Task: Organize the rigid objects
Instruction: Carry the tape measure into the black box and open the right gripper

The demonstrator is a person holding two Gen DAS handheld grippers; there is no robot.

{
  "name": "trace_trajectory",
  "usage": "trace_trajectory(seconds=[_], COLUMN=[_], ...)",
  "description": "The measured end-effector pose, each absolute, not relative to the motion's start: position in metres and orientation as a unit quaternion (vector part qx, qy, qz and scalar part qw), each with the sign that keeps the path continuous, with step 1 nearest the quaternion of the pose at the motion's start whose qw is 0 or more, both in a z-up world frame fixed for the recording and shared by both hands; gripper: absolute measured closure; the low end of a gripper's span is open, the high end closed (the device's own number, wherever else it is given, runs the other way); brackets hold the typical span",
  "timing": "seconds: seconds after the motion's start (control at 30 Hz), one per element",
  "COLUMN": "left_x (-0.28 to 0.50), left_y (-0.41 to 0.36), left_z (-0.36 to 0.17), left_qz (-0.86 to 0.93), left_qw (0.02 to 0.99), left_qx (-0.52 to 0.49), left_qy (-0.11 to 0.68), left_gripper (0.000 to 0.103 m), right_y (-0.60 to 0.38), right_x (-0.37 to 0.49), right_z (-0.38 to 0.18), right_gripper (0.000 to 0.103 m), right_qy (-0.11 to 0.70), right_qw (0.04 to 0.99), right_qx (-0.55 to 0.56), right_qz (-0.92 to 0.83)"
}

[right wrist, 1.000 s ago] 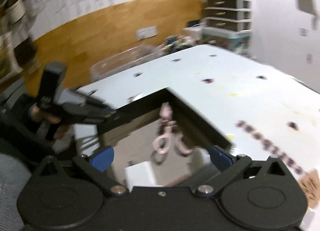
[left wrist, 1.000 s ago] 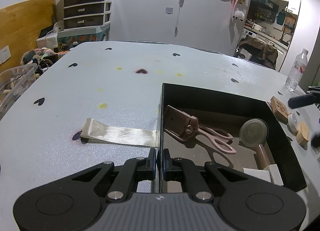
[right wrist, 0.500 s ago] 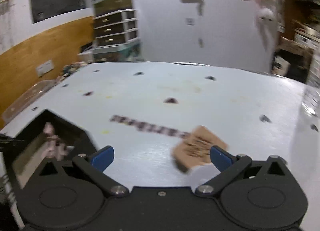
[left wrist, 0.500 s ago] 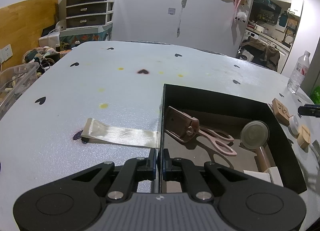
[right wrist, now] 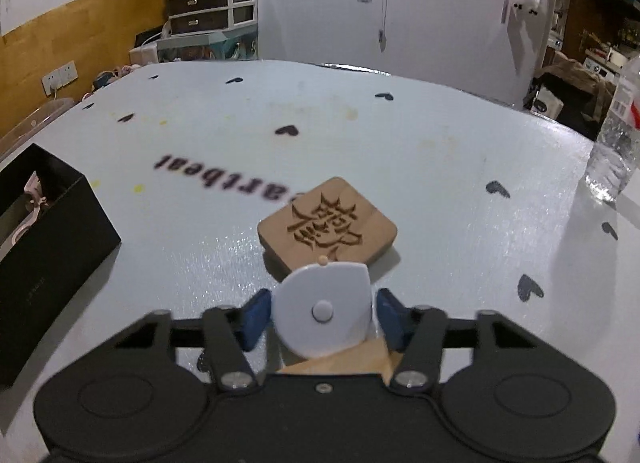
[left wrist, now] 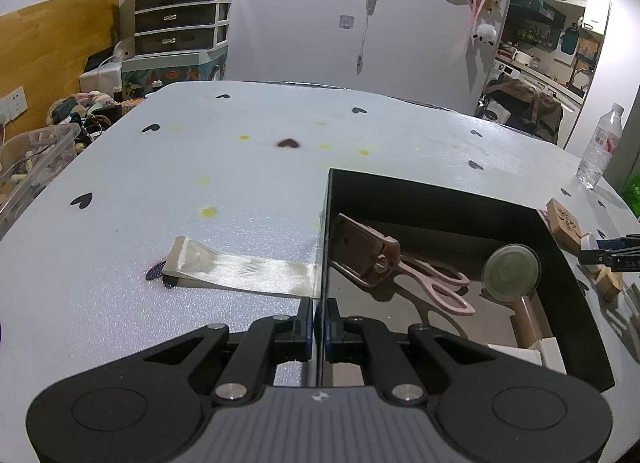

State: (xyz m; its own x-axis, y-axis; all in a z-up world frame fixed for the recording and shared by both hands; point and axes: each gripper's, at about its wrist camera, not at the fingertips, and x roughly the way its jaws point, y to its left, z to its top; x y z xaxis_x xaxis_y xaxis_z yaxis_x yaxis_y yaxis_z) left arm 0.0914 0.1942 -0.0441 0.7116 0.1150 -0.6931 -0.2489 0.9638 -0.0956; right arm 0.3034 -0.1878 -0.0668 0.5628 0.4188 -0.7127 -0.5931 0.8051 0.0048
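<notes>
Pinching the near left wall of the black box [left wrist: 325,247], we are keeping our left gripper [left wrist: 319,327] clamped together on that thin edge at the lower centre of the left wrist view. Inside the box we are seeing pink scissors [left wrist: 432,283] lying beside a brown clip-like holder [left wrist: 362,249], a round-headed brush [left wrist: 511,271] towards the right wall, and a white block [left wrist: 550,349] in the near right corner. A strip of clear tape [left wrist: 240,269] is lying flat on the white table [left wrist: 200,167] just left of the box. In the right wrist view we are closing our right gripper [right wrist: 324,315] around a white round disc [right wrist: 322,309], which is sitting between the blue pads [right wrist: 253,317] at the lower centre of the frame; whether the pads are already pressing on it we cannot tell. A pale wooden piece [right wrist: 340,363] is showing just beneath the disc. Immediately beyond the disc, a carved wooden block [right wrist: 328,223] is lying flat on the table, touching or almost touching the disc's far edge. A water bottle [right wrist: 614,135] is standing at the right edge of that frame, and the black box is appearing at the far left.
</notes>
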Motion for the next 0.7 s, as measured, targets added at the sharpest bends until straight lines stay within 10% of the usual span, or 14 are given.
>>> trace_trajectory(seconds=[0.7], left_x=[0.091], left_y=[0.194], left_z=[-0.044], left_qz=[0.099], left_qw=[0.921], left_qx=[-0.091], left_qy=[0.366], left_gripper=[0.098], right_y=[-0.14], right_x=[0.258], right_z=[-0.011], right_gripper=[0.049], right_qy=[0.308], right_qw=[0.854], right_qx=[-0.086], right_qz=[0.41])
